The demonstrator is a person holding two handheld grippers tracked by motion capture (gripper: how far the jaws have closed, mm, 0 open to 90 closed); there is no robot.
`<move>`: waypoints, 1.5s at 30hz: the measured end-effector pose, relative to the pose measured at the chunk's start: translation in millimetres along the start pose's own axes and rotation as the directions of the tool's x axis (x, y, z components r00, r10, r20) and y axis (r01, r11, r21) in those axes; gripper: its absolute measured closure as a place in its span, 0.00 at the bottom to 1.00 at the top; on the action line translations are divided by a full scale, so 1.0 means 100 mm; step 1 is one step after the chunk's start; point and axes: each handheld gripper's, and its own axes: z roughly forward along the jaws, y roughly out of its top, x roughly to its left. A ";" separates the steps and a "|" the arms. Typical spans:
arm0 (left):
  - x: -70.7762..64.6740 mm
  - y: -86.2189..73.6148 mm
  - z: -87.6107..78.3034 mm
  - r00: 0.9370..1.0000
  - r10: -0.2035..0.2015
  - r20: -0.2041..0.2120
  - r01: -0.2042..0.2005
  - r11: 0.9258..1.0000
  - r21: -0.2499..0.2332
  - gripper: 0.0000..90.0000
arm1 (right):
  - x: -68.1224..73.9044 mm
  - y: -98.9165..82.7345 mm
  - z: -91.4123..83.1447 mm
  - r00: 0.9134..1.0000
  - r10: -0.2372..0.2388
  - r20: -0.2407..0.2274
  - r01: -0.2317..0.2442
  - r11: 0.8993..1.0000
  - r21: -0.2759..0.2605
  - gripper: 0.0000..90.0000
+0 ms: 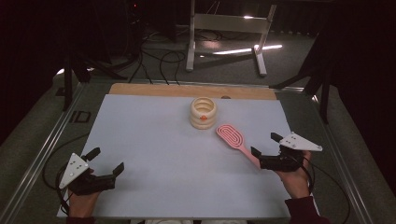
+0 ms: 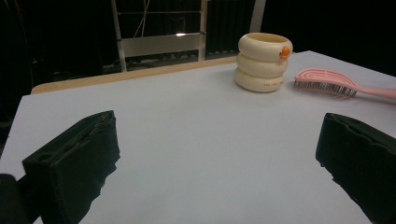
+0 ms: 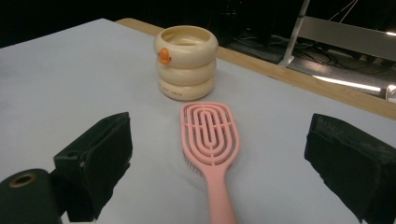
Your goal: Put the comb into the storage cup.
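Observation:
A pink hairbrush (image 1: pixel 232 136) lies bristles down on the white mat, right of centre, with its handle pointing at the right hand. My right gripper (image 1: pixel 265 144) stands open around the handle's end; in the right gripper view the brush (image 3: pixel 210 133) lies between the two spread jaws of this gripper (image 3: pixel 222 163), untouched. Just beyond the brush head stands a cream ringed cup (image 1: pixel 203 113) with an orange spot (image 3: pixel 187 60). My left gripper (image 1: pixel 108 160) rests open at the near left with nothing in it (image 2: pixel 217 158); from there the cup (image 2: pixel 264 63) and brush (image 2: pixel 327 81) lie far off.
The white mat (image 1: pixel 154 154) covers most of the table, with a wooden strip (image 1: pixel 187 90) along the far edge. A metal stand (image 1: pixel 229 28) and cables sit on the floor behind. Metal rails run along both table sides.

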 end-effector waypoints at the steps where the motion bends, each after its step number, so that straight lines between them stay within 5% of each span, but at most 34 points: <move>1: 0.00 0.00 0.00 1.000 0.000 -0.002 0.000 1.000 -0.002 0.00 | 0.01 0.02 0.02 1.000 -0.003 0.000 0.003 1.000 0.006 0.08; 45: 0.00 -0.01 -0.02 1.000 -0.011 -0.007 0.011 1.000 -0.013 0.00 | -0.15 0.29 0.57 0.998 -0.054 -0.012 0.055 0.983 0.176 0.08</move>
